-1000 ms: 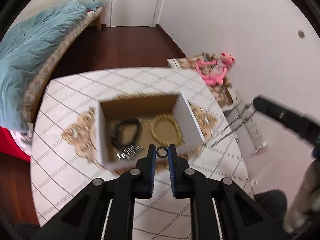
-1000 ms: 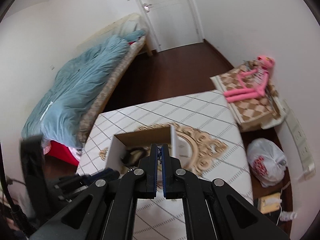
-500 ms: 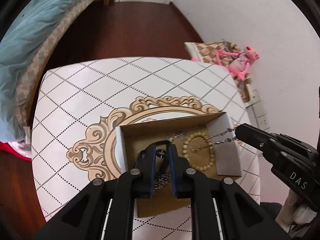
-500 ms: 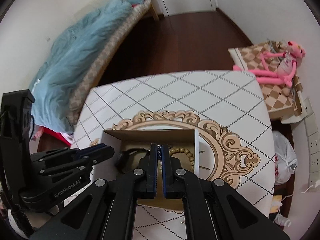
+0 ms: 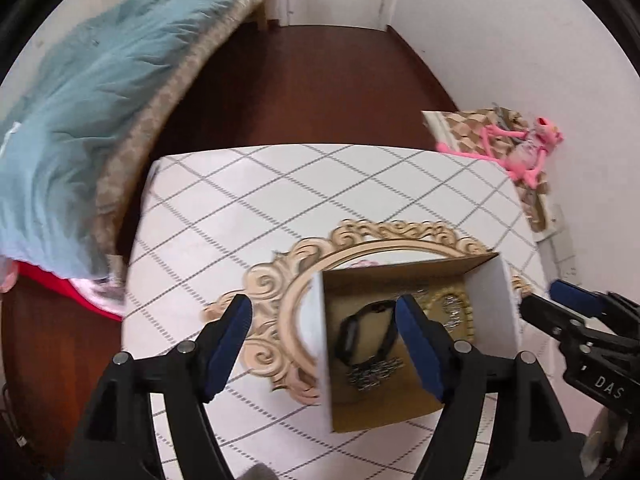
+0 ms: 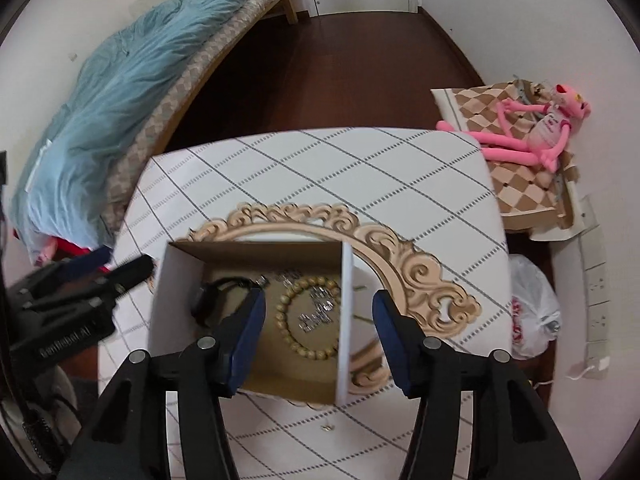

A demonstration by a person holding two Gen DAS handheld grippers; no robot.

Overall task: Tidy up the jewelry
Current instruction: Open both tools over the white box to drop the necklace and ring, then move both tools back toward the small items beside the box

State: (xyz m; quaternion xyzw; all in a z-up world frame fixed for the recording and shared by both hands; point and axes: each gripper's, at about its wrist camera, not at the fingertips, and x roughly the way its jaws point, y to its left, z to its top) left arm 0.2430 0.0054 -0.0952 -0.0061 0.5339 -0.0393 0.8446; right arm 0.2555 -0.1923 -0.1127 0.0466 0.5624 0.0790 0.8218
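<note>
Left wrist view: left tongs spread wide, holding nothing, blue pads astride the left wall of the box. Box: open cardboard, white outside, standing on the table over its gilt scroll print, right of centre. Inside the box: black bracelet toward the left wall; silver chain heaped just nearer the camera than the bracelet; bead bracelet toward the right wall, partly hidden by a pad, with more silver links lying within its ring. Right tongs enter just right of the box; their spread cannot be read from here. Beyond the table: bed with a blue quilt far left of the box; pink plush on a chequered board far right of it.

Right wrist view: right tongs spread wide, holding nothing, pads astride the right wall of the box. Inside the box: bead bracelet against that wall, silver links within its ring; black bracelet toward the left wall. Left tongs blurred, just left of the box. White bag on the floor right of the table. Pink plush far right of the box; bed far left.
</note>
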